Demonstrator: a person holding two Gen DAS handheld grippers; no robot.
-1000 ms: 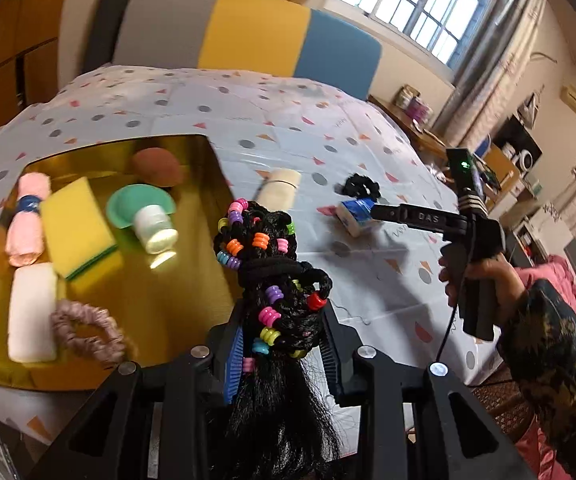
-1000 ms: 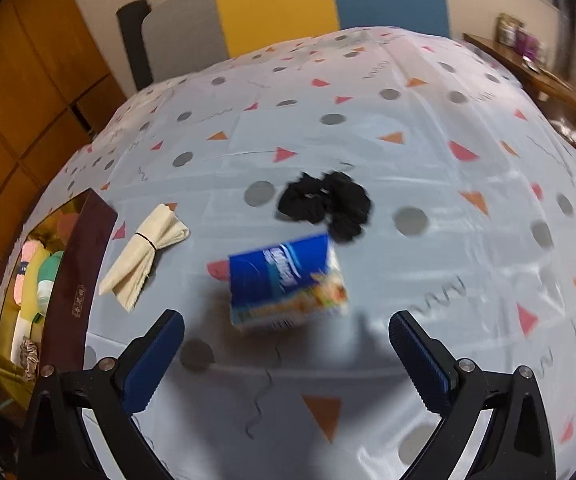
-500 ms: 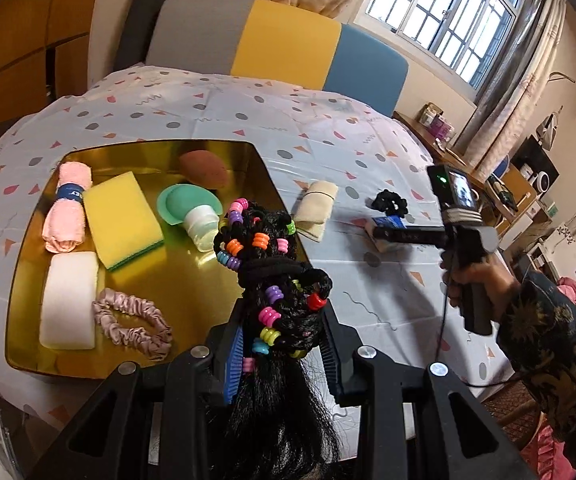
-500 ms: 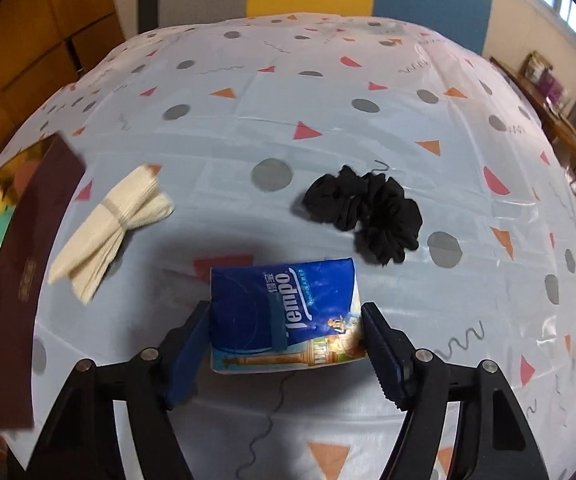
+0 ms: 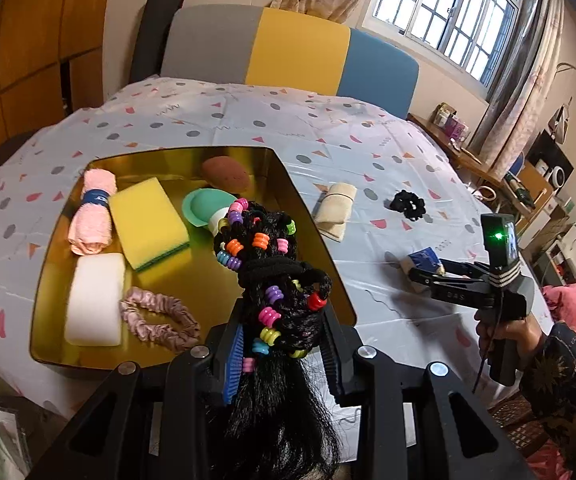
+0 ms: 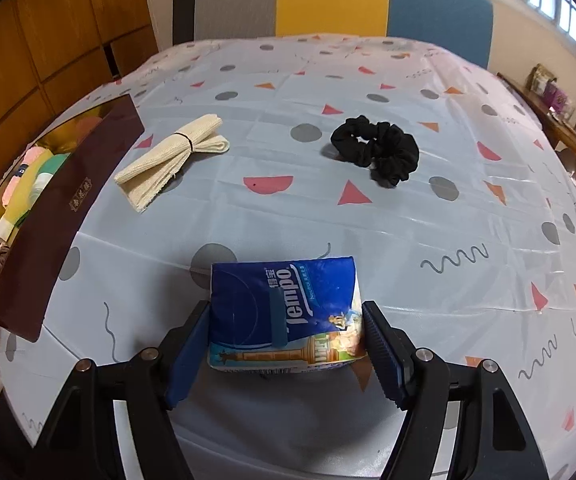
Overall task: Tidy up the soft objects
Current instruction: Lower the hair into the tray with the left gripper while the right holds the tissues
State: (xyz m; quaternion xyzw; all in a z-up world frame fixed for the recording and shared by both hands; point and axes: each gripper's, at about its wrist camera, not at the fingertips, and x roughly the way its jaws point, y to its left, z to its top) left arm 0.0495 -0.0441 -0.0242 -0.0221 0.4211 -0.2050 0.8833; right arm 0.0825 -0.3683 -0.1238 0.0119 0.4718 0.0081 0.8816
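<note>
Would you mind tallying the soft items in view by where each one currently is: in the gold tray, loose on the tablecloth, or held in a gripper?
In the gold tray: 6 (pink towel roll, yellow sponge, white sponge, pink scrunchie, green puff, brown puff)
Loose on the tablecloth: 2 (beige cloth, black scrunchie)
Held: 2 (beaded hairpiece, left gripper; tissue pack, right gripper)
Total: 10

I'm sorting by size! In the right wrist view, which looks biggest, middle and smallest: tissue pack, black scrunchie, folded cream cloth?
1. tissue pack, though it's nearest the camera.
2. and 3. folded cream cloth and black scrunchie look alike.
</note>
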